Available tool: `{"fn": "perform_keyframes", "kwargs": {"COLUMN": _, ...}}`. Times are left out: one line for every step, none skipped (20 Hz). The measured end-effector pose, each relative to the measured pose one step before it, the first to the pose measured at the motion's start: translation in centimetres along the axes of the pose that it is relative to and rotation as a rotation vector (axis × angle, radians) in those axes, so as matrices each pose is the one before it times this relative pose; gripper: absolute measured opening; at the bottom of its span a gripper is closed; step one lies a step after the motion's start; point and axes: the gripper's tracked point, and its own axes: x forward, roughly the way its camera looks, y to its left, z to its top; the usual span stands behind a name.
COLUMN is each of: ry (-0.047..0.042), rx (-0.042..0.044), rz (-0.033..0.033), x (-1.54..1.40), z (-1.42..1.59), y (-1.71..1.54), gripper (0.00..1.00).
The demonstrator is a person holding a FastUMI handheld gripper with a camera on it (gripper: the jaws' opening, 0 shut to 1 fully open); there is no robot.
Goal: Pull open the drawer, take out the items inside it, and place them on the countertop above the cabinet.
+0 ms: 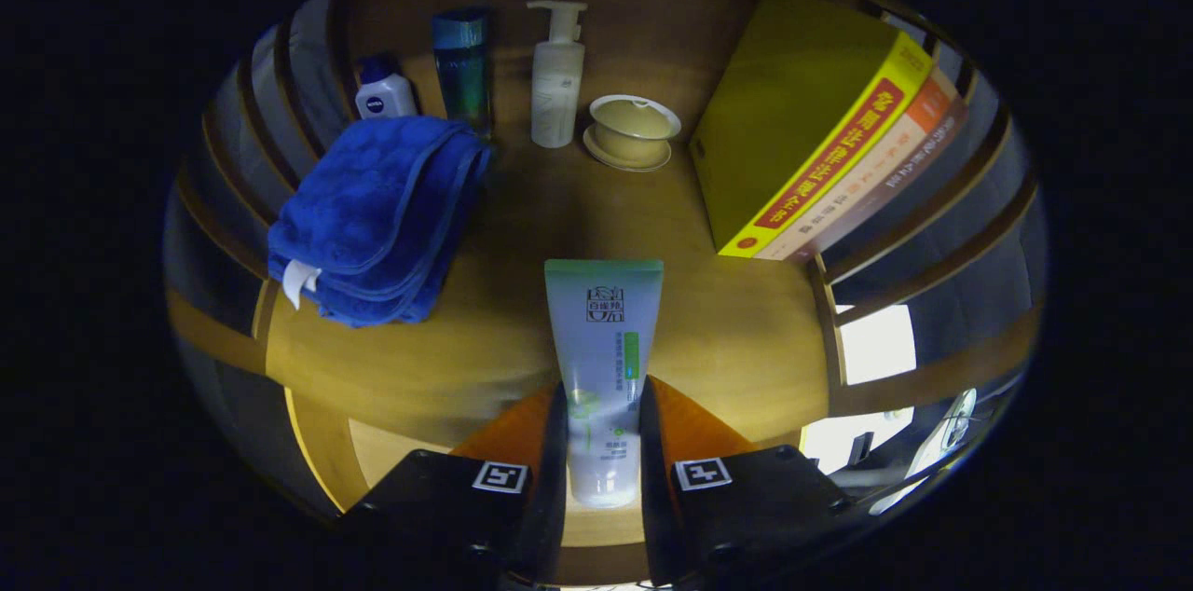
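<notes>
A white tube with a green end (603, 339) runs lengthwise between my fingers, its crimped green end pointing ahead over the wooden countertop (522, 199). My gripper (603, 405) is shut on the tube, both fingers pressing its lower body. The tube hangs above the countertop's front part. I cannot tell whether it touches the wood.
A folded blue towel (373, 218) lies ahead to the left. Behind it stand a small blue-capped bottle (383, 94), a teal bottle (462, 64) and a white pump bottle (556, 78). A lidded yellow cup on a saucer (633, 132) sits by stacked books (820, 134) at the right.
</notes>
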Motion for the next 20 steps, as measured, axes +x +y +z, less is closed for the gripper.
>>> {"fn": "perform_keyframes", "kwargs": {"ry": 0.01435, "rx": 0.00864, "rz": 0.00306, "x": 0.918, "z": -0.07, "y": 0.197, "gripper": 0.44}}
{"fn": "perform_keyframes", "kwargs": {"ry": 0.00518, "rx": 0.01082, "rz": 0.00046, "x": 0.758, "z": -0.054, "y": -0.058, "gripper": 0.44}}
{"fn": "perform_keyframes", "kwargs": {"ry": 0.00138, "rx": 0.00004, "rz": -0.01175, "x": 0.549, "z": 0.031, "y": -0.324, "gripper": 0.44}}
{"fn": "perform_keyframes", "kwargs": {"ry": 0.00101, "rx": -0.00238, "rz": -0.00639, "x": 0.341, "z": -0.065, "y": -0.173, "gripper": 0.47}}
{"fn": "perform_keyframes", "kwargs": {"ry": -0.00197, "rx": 0.0011, "rz": 0.0023, "x": 0.257, "z": 0.125, "y": 0.088, "gripper": 0.47}}
{"fn": "perform_keyframes", "kwargs": {"ry": -0.00461, "rx": 0.00329, "rz": -0.00046, "x": 0.084, "z": 0.084, "y": -0.001, "gripper": 0.51}}
{"fn": "perform_keyframes", "kwargs": {"ry": -0.00887, "rx": 0.00287, "rz": -0.00337, "x": -0.084, "z": 0.115, "y": -0.119, "gripper": 0.54}}
{"fn": "perform_keyframes", "kwargs": {"ry": -0.01547, "rx": 0.0018, "rz": -0.0075, "x": 0.019, "z": 0.331, "y": -0.235, "gripper": 0.57}}
{"fn": "perform_keyframes", "kwargs": {"ry": -0.01342, "rx": -0.00013, "rz": 0.00658, "x": -0.029, "z": 0.313, "y": 0.062, "gripper": 0.6}}
{"fn": "perform_keyframes", "kwargs": {"ry": -0.02039, "rx": 0.00116, "rz": 0.005, "x": -0.796, "z": 0.361, "y": -0.088, "gripper": 0.63}}
{"fn": "perform_keyframes", "kwargs": {"ry": -0.01792, "rx": 0.00433, "rz": -0.00908, "x": -0.6, "z": 0.33, "y": -0.306, "gripper": 0.67}}
{"fn": "perform_keyframes", "kwargs": {"ry": -0.01903, "rx": 0.00915, "rz": -0.00043, "x": -0.408, "z": 0.356, "y": -0.141, "gripper": 0.75}}
{"fn": "perform_keyframes", "kwargs": {"ry": -0.02096, "rx": 0.01049, "rz": 0.00593, "x": -0.68, "z": 0.422, "y": 0.023, "gripper": 0.83}}
{"fn": "perform_keyframes", "kwargs": {"ry": -0.01184, "rx": 0.01695, "rz": 0.01593, "x": -0.651, "z": 0.11, "y": 0.485, "gripper": 0.87}}
{"fn": "perform_keyframes", "kwargs": {"ry": -0.01514, "rx": 0.01441, "rz": 0.00561, "x": -0.869, "z": 0.055, "y": 0.074, "gripper": 0.91}}
{"fn": "perform_keyframes", "kwargs": {"ry": -0.02519, "rx": 0.01519, "rz": 0.00354, "x": -0.614, "z": 0.537, "y": 0.025, "gripper": 0.96}}
{"fn": "perform_keyframes", "kwargs": {"ry": -0.02273, "rx": 0.01581, "rz": 0.00455, "x": -0.668, "z": 0.291, "y": 0.162, "gripper": 1.0}}
{"fn": "perform_keyframes", "kwargs": {"ry": -0.02042, "rx": 0.01079, "rz": -0.00331, "x": -0.627, "z": 0.138, "y": -0.144, "gripper": 0.99}}
{"fn": "perform_keyframes", "kwargs": {"ry": -0.01353, "rx": 0.00371, "rz": -0.00166, "x": -0.698, "z": 0.122, "y": -0.108, "gripper": 0.99}}
{"fn": "perform_keyframes", "kwargs": {"ry": -0.01569, "rx": 0.00439, "rz": -0.00262, "x": -0.865, "z": -0.097, "y": -0.211, "gripper": 0.99}}
